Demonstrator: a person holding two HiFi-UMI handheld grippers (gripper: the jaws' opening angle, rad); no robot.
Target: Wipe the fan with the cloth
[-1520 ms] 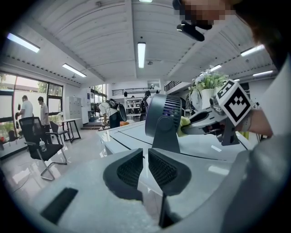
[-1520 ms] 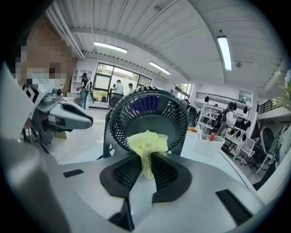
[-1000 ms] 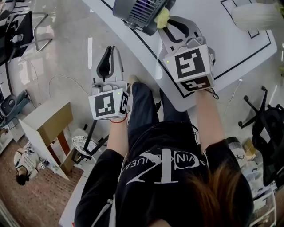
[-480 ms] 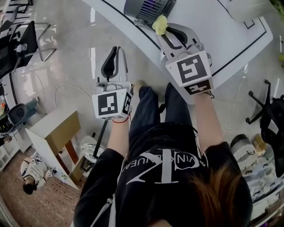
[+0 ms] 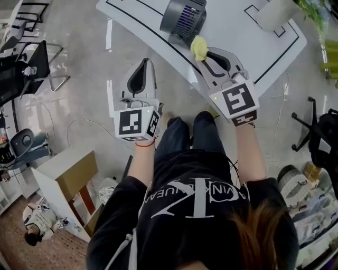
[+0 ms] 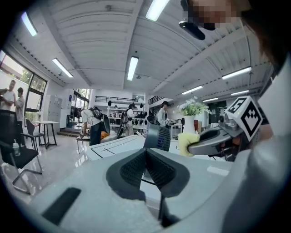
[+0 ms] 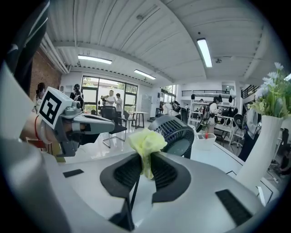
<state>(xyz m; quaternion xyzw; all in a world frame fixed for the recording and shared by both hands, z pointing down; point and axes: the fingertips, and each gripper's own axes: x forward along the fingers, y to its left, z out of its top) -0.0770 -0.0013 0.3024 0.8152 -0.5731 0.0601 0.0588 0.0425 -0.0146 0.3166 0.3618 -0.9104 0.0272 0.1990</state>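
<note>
A dark grey fan [image 5: 182, 18] stands on the white table [image 5: 248, 47], close to the edge nearest me. My right gripper [image 5: 203, 52] is shut on a bunched yellow cloth [image 5: 199, 48], held just short of the fan's grille. In the right gripper view the cloth [image 7: 146, 143] sticks up between the closed pads, with the fan [image 7: 175, 134] right behind it. My left gripper [image 5: 145, 63] hangs over the floor, left of the table edge. Its jaws are shut with nothing between them [image 6: 145, 152], and they point toward the fan [image 6: 158, 136].
A white vase [image 5: 274, 13] with flowers stands at the table's far right. Black tape lines cross the tabletop. On the floor are office chairs [image 5: 31, 58], a wooden box [image 5: 66, 169] and a black chair base [image 5: 317, 132]. People stand in the background [image 6: 93, 125].
Both grippers have risen, and the right one has carried the cloth in toward the fan. The left gripper's jaws have come together.
</note>
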